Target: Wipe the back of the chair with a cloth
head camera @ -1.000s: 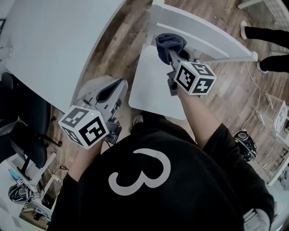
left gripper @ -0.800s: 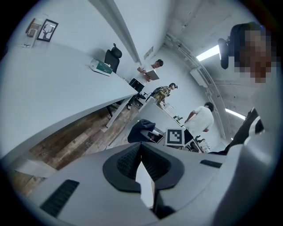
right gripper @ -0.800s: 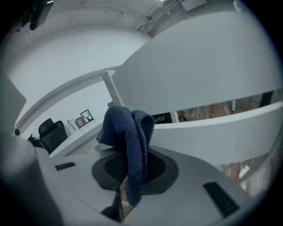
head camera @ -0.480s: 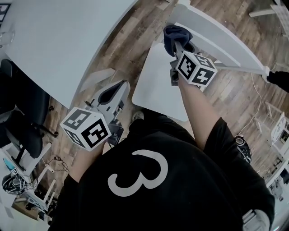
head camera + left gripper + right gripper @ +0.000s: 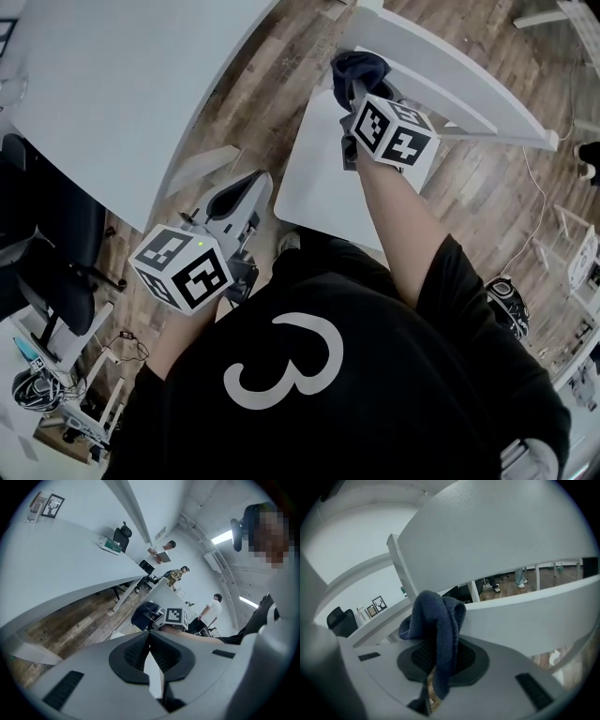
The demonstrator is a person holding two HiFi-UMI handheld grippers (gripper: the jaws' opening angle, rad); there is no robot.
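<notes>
My right gripper (image 5: 359,86) is stretched forward over the white chair seat (image 5: 319,187), and its jaws are closed on a dark blue cloth (image 5: 358,67). In the right gripper view the cloth (image 5: 438,620) runs down between the two black pads (image 5: 466,660) and makes a bunch above them. This bunch lies against the lower rail (image 5: 534,616) of the chair back, close to the white upright (image 5: 400,569) at the left. The wide upper rail (image 5: 501,531) is above the cloth, and I cannot tell if the cloth touches it. In the head view the cloth is at the left end of the chair back (image 5: 450,80), on the side that faces me.

My left gripper (image 5: 236,199) hangs lower at the left, over the wooden floor (image 5: 253,103), between the white table (image 5: 112,84) and the chair seat, and it is well apart from the cloth. In the left gripper view its jaws meet at the tips and nothing is between them; only a thin gap shows lower, between the dark pads (image 5: 136,651). The same view shows the cloth (image 5: 143,615) far ahead, and several people (image 5: 177,576) stand at the far side of the room. A black office chair (image 5: 52,253) stands at the near left, beside the table.
</notes>
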